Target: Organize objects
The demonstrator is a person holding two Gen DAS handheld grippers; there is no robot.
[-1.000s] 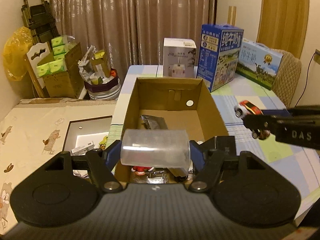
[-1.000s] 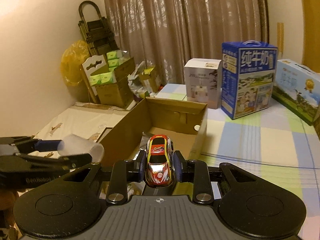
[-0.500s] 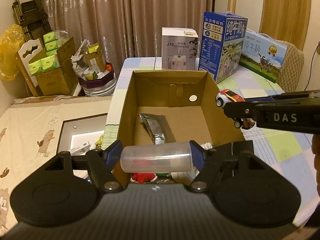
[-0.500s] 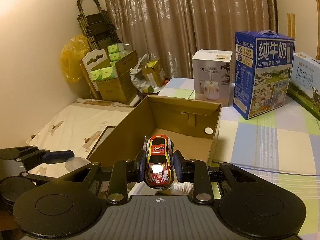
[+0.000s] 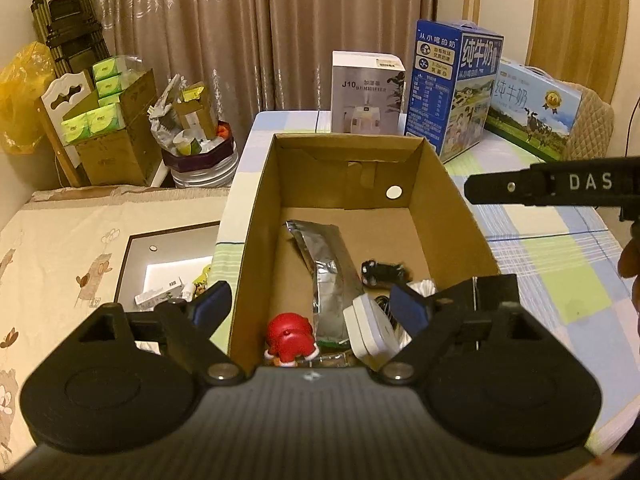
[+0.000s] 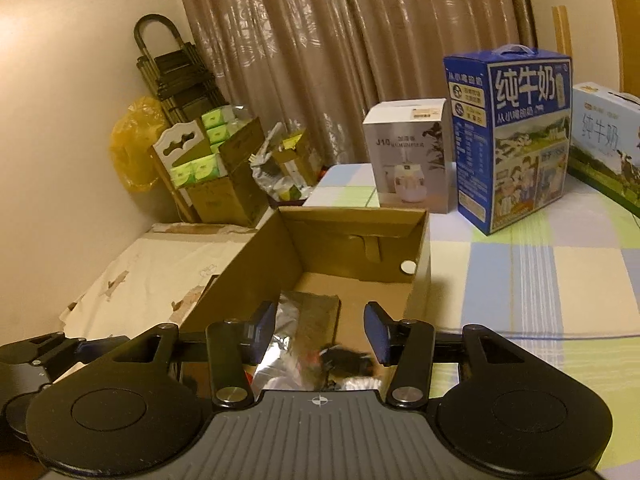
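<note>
From the left wrist camera I see my left hand-held gripper (image 5: 310, 306) spread wide with nothing between its blue pads, poised over the near end of the open cardboard box (image 5: 256, 240). Inside the box lie a silver foil pouch (image 5: 326, 264), a red figurine (image 5: 289, 338), a white adapter (image 5: 370, 334) and a dark toy car (image 5: 380, 274) lying blurred by the right wall. The right tool's black finger, marked DAS, juts in from the right above the checked counter (image 5: 560, 264).

From the right wrist camera my right hand-held gripper (image 6: 320, 334) is likewise parted and empty above the box (image 6: 240, 276). The toy car (image 6: 346, 360) shows as a blur just below its fingers, beside the foil pouch (image 6: 298, 328).
</note>
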